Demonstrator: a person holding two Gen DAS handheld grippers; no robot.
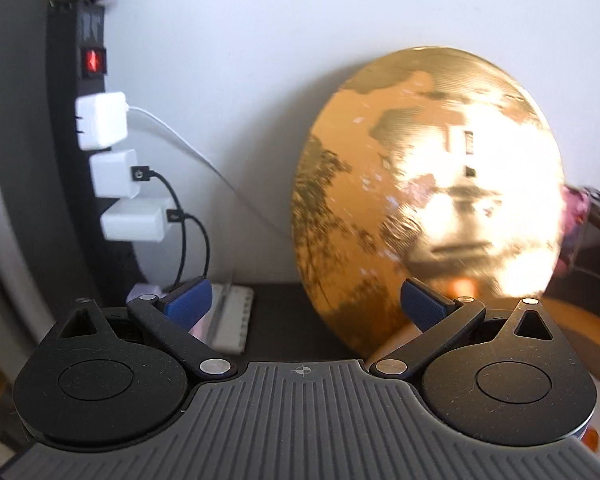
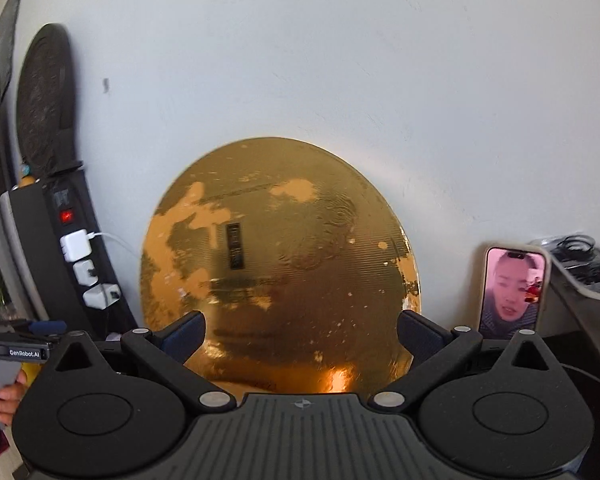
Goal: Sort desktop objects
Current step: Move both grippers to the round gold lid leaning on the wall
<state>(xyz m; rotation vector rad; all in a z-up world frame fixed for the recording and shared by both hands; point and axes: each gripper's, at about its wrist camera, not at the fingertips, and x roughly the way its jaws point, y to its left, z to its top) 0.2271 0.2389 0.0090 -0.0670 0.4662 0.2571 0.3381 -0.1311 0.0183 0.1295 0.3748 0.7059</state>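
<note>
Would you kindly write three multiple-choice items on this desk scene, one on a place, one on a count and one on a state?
1. Where does the gold disc stand?
A. Flat on the desk
B. Leaning on the white wall
C. Inside a box

2. How many white chargers sit in the power strip?
A. One
B. Three
C. Five

3. How is the right gripper?
A. Open, holding nothing
B. Shut on the phone
C. Shut on the disc

Key: 1 B, its top edge rests against the wall; 2 B, three white blocks stack down the strip; 3 A, its fingers stand wide apart with nothing between.
</note>
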